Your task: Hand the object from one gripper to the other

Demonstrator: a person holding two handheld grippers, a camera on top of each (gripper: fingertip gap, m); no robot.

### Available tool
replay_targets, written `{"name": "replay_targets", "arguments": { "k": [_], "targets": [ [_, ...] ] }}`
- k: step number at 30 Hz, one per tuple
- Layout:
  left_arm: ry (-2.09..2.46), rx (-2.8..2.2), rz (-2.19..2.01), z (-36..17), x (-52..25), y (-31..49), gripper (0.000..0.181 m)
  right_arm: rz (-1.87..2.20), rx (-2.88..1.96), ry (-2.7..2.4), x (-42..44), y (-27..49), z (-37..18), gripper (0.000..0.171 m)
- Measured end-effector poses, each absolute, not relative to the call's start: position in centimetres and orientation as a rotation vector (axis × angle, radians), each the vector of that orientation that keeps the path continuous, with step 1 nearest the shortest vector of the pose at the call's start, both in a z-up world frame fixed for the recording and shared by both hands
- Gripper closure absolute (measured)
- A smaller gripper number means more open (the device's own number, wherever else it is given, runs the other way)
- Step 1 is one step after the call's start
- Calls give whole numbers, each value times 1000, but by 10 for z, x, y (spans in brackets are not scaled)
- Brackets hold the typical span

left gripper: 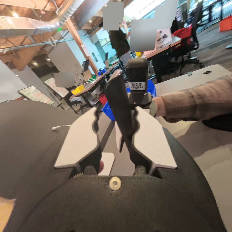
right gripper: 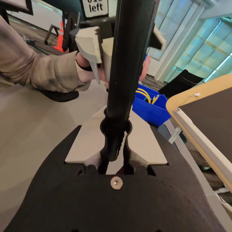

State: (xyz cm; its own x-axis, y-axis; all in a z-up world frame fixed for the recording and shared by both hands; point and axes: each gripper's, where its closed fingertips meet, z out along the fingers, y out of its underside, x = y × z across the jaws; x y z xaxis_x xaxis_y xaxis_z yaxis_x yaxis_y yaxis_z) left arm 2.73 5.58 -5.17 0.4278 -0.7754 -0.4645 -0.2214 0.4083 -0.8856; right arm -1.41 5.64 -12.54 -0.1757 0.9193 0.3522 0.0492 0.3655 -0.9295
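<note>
There are two grippers: the left gripper (left gripper: 116,130) and the right gripper (right gripper: 116,133). There is one long black object (right gripper: 130,56) between them. Near the black object sits one blue bin (right gripper: 149,110), with one yellow cable (right gripper: 144,93) inside it.

Long black bar-shaped object (right gripper: 129,62) stands upright, its lower end clamped.

A: What colour is noted on the object (right gripper: 128,60)?
B: Black throughout. Pale grey fingers (right gripper: 86,141) on a black body are seen on the right tool (right gripper: 116,144).
A: And the bin (right gripper: 150,110)?
B: Bright blue, with yellow cable (right gripper: 145,95) inside. A faint plaid is seen on the sleeve (left gripper: 195,97).
</note>
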Motion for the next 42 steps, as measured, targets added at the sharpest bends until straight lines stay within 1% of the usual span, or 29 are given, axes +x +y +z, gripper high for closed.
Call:
{"name": "replay_targets", "arguments": {
  "k": [3, 10, 12, 13, 15, 16, 18, 21, 24, 27, 29, 33, 36, 42],
  "targets": [
    [1160, -1156, -512, -63, 39, 51, 149, 1021, -877, -1571, -19, 48, -131, 153],
    [1177, -1145, -550, -67, 45, 46, 153, 1040, -871, -1579, -23, 43, -134, 152],
    [1193, -1141, -506, -70, 49, 47, 154, 1000, -909, -1581, -25, 48, -137, 148],
    [1199, -1137, -458, -72, 50, 48, 154, 967, -921, -1586, -25, 51, -139, 141],
    [1172, -1127, -383, -69, 48, 53, 155, 897, -954, -1596, -22, 60, -140, 120],
    [1142, -1125, -344, -65, 45, 57, 155, 865, -970, -1590, -18, 65, -138, 115],
    [1059, -1115, -230, -54, 34, 68, 155, 823, -1001, -1538, -9, 78, -126, 113],
    [922, -1105, 33, -39, 10, 88, 155, 811, -1033, -1387, 7, 95, -93, 122],
    [818, -1089, 218, -30, -8, 98, 155, 852, -1002, -1212, 17, 99, -53, 125],
    [773, -1071, 372, -30, -16, 105, 155, 805, -949, -1156, 12, 87, -30, 124],
    [763, -1042, 460, -30, -17, 105, 155, 802, -907, -1136, 5, 75, -21, 120],
    [748, -1049, 445, -34, -8, 104, 155, 786, -880, -1050, -9, 68, -15, 118],
    [749, -1053, 401, -38, 1, 102, 155, 732, -869, -979, -11, 74, -15, 125],
    [724, -1080, 353, -42, 8, 100, 156, 726, -852, -928, -10, 76, -14, 123]
  ]
}}
